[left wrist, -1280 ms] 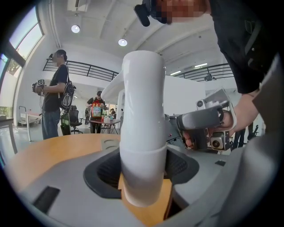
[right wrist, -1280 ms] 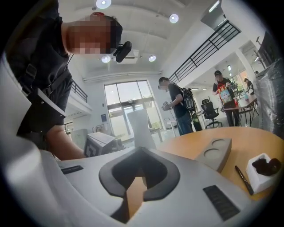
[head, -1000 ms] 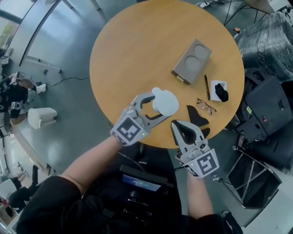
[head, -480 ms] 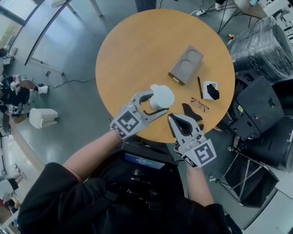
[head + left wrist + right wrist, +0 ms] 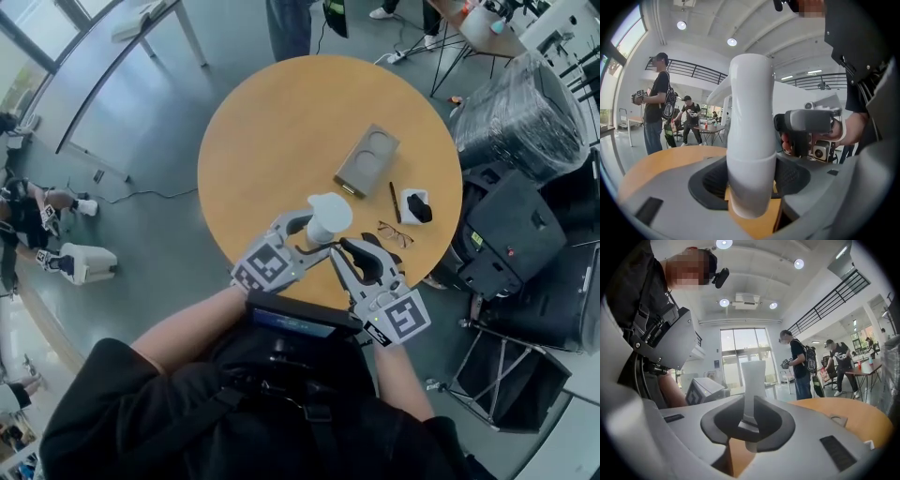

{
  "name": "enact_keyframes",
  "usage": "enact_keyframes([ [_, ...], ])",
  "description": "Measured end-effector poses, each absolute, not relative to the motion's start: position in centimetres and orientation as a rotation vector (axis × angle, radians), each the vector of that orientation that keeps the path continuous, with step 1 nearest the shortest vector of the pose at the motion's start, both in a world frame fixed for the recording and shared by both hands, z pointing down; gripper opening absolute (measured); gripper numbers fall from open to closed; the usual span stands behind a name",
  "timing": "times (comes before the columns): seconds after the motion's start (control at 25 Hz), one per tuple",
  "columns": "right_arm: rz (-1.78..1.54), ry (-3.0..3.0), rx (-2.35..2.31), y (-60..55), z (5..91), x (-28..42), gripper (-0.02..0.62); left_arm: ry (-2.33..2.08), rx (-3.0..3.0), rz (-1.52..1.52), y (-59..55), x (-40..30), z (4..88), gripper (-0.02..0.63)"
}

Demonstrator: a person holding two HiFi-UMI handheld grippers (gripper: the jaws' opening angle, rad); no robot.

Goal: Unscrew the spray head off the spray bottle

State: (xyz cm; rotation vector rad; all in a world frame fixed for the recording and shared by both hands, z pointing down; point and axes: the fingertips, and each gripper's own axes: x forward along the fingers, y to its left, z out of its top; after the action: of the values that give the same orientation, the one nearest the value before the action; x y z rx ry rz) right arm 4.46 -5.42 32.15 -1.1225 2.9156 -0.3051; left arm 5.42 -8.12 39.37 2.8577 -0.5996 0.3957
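Note:
The white spray bottle (image 5: 329, 216) is held upright above the near edge of the round wooden table (image 5: 281, 122). My left gripper (image 5: 319, 232) is shut on its body, and its dark pads press both sides of the white bottle (image 5: 751, 140). My right gripper (image 5: 339, 246) sits just right of the bottle, and its tips point at it. Its jaws have just been opening and stand a narrow gap apart with nothing between them. Through that gap of the right gripper (image 5: 749, 427) the white bottle (image 5: 753, 380) shows ahead. The right gripper (image 5: 806, 126) also appears beyond the bottle.
On the table lie a grey flat case (image 5: 366, 161), a pen (image 5: 395, 202), glasses (image 5: 396, 232) and a small white holder with a black item (image 5: 414, 206). Black bags (image 5: 511, 234) and a wrapped bundle (image 5: 525, 103) stand to the right. People (image 5: 799, 364) stand in the room.
Both grippers have risen with the bottle, so the table looks farther below. The right gripper has closed in on the bottle, and its jaws have parted slightly.

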Motion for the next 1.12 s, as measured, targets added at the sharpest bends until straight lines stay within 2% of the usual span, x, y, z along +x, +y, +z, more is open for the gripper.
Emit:
enact_keyframes([
  [0.2, -0.337, 2.909, -1.193, -6.2, 32.1, 4.8, 0.146, -0.609, 2.869, 0.419, -8.2, 5.7, 38.9, 0.305],
  [0.4, -0.357, 2.878, -1.214, -7.6, 31.2, 3.8, 0.282, -0.608, 2.872, 0.418, -8.1, 6.0, 38.6, 0.307],
  [0.48, -0.348, 2.856, -1.222, -8.1, 30.9, 3.4, 0.313, -0.619, 2.868, 0.424, -8.1, 6.1, 38.7, 0.307],
  [0.8, -0.308, 2.82, -1.318, -10.4, 29.7, 1.7, 0.307, -0.668, 2.881, 0.448, -8.2, 6.4, 38.1, 0.307],
  [0.84, -0.306, 2.816, -1.329, -10.5, 29.8, 1.6, 0.3, -0.672, 2.883, 0.451, -8.0, 6.4, 38.2, 0.307],
  [0.92, -0.3, 2.816, -1.366, -10.8, 30.3, 1.8, 0.229, -0.676, 2.883, 0.454, -7.8, 6.4, 38.4, 0.307],
  [1.12, -0.284, 2.843, -1.35, -10.8, 30.5, 1.3, 0.219, -0.653, 2.904, 0.465, -7.7, 5.9, 38.4, 0.305],
])
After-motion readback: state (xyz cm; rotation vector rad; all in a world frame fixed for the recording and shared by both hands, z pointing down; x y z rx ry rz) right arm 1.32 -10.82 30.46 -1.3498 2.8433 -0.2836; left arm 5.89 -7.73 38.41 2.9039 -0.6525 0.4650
